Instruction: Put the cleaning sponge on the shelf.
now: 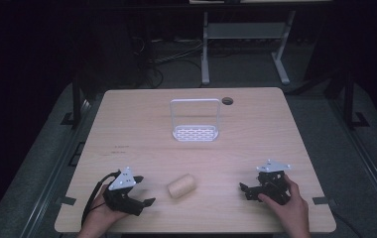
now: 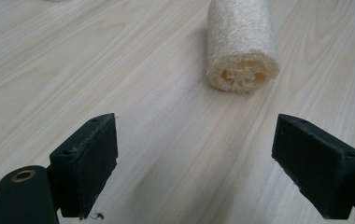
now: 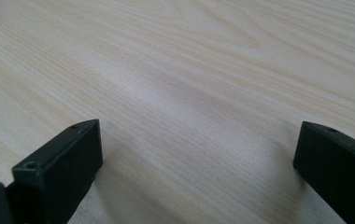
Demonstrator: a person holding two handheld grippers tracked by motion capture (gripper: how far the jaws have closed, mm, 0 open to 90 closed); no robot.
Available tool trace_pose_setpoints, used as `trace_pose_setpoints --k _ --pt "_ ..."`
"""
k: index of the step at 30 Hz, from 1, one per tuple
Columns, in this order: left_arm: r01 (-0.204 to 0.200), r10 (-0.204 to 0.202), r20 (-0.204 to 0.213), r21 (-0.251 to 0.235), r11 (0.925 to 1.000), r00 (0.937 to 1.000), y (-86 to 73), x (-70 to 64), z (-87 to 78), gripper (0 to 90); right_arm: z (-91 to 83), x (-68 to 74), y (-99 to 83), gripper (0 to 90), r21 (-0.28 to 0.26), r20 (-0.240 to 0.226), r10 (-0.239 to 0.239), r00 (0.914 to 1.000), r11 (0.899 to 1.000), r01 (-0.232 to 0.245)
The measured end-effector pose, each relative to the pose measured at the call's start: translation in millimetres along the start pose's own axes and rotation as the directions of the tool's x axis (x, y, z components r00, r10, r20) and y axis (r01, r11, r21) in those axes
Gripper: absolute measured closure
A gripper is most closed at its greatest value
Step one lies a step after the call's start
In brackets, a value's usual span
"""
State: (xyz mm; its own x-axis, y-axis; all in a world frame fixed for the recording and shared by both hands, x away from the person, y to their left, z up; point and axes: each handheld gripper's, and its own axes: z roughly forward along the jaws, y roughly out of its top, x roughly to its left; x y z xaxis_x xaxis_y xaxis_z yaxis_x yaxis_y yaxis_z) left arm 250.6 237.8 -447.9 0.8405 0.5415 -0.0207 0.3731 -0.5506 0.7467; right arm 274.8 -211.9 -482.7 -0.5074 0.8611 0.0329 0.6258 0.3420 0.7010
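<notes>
- A pale loofah roll [image 1: 181, 186] lies on its side on the tabletop [image 1: 142, 134], near the front edge and about midway between the two front corners; it touches nothing else.
- The left claw [image 1: 147, 202] rests low by the front-left corner, its jaws wide apart and holding nothing. In the left gripper view the loofah roll [image 2: 242, 46] sits ahead, slightly right of the gap, one fibrous end facing the camera, so this claw looks aimed for a reach.
- The right claw [image 1: 244, 190] sits near the front-right corner, jaws spread and empty as well, with bare wood between them in the right gripper view; it seems parked clear of the roll, well apart from it.
- A white wire rack [image 1: 195, 120] with a tall handle stands upright toward the back edge, near the middle, probably the place the roll is meant for.
- Lying lengthwise, the soft roll offers its curved flanks to a pinch.
</notes>
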Motion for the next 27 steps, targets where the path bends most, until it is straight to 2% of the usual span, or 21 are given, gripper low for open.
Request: trace_pose_setpoints --k 19,27 --pt "-0.027 0.027 0.037 -0.003 0.9996 0.9989 17.1 -9.7 9.4 14.0 0.0 0.0 0.0 0.9 0.0 0.0 0.0 1.0 1.0 0.0" --pt "-0.041 0.042 0.055 -0.02 0.999 0.9976 29.3 -12.4 12.5 14.0 0.0 0.0 0.0 1.0 0.0 0.001 0.0 1.0 1.0 0.0"
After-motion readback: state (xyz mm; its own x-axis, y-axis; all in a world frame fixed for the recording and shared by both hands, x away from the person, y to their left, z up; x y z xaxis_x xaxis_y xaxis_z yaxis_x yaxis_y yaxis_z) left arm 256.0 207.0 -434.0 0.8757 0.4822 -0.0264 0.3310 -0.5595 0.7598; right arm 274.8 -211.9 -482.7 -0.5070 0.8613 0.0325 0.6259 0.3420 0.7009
